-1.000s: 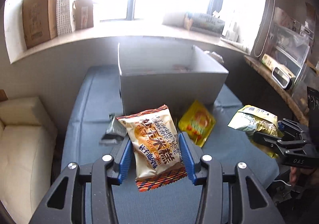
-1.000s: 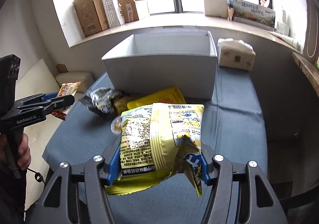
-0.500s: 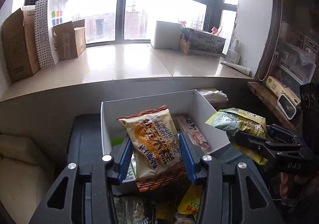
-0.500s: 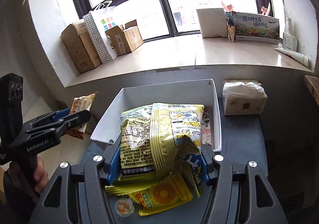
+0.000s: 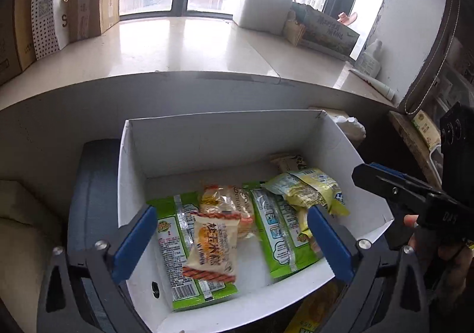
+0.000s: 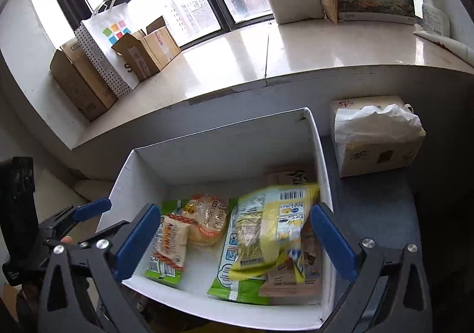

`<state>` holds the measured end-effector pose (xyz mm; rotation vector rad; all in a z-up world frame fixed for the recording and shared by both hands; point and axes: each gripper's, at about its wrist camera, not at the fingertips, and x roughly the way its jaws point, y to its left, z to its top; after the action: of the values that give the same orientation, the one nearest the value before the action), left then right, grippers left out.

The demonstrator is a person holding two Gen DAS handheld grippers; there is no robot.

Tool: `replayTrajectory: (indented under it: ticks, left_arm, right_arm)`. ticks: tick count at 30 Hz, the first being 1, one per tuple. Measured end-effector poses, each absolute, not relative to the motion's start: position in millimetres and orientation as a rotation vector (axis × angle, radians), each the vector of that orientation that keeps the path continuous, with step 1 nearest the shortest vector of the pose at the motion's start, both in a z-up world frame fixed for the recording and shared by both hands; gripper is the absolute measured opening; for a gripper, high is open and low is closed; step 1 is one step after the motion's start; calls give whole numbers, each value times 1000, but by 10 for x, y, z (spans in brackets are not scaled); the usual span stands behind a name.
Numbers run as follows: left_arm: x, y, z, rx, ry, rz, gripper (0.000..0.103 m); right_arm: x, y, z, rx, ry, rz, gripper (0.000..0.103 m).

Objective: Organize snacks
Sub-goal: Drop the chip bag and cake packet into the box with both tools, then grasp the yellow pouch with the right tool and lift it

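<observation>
We see both tongs spread wide and holding nothing: the left tongs [image 5: 231, 244] have released the orange rice-cake packet [image 5: 211, 247], the right tongs [image 6: 234, 241] the yellow bag [image 6: 269, 232]. Both snacks, gripped half a second ago, are now in the white box [image 5: 207, 137].

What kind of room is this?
Probably a room in a home or small office: a wide window sill holds cardboard boxes, and a tissue box sits beside the white snack box.

Cardboard boxes [image 6: 89, 78], dotted paper bag [image 6: 103, 46] on windowsill [image 6: 237, 60]; tissue box [image 6: 379, 137] beside.
</observation>
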<state>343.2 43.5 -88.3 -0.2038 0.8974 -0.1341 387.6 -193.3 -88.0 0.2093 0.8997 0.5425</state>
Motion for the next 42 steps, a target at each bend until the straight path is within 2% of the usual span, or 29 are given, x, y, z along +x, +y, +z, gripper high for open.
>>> replayTrajectory:
  ticks: [9,13,17,22,28,33,42]
  left_arm:
    - [3162,437,-669,-146,806,-86,103]
    - [2798,391,-541,-82,686,-32,103]
    - [2362,327,-485,-49,604,-38,103]
    - [1816,304,-533,-67,623,-104,103]
    - [1251,263,-757,-165,642,-213,103]
    - [940,135,-910,-157,649,-240,103]
    - [679,-57,-1041,-132,686,-257,103]
  right_arm:
    - [3691,-2032,-650,197,774,539,103]
    - [3355,-1948,-527,30,677,522,103]
    - [2966,-2021,-557,75,703,623,103]
    - [2389,-2154,-798,86,732,649,103]
    - [2026,-2175,-1372,26,839,774,103]
    - [2113,-2266,-1685,1,897,793,103]
    - [2592,-2153,-1907,-54,916,886,103]
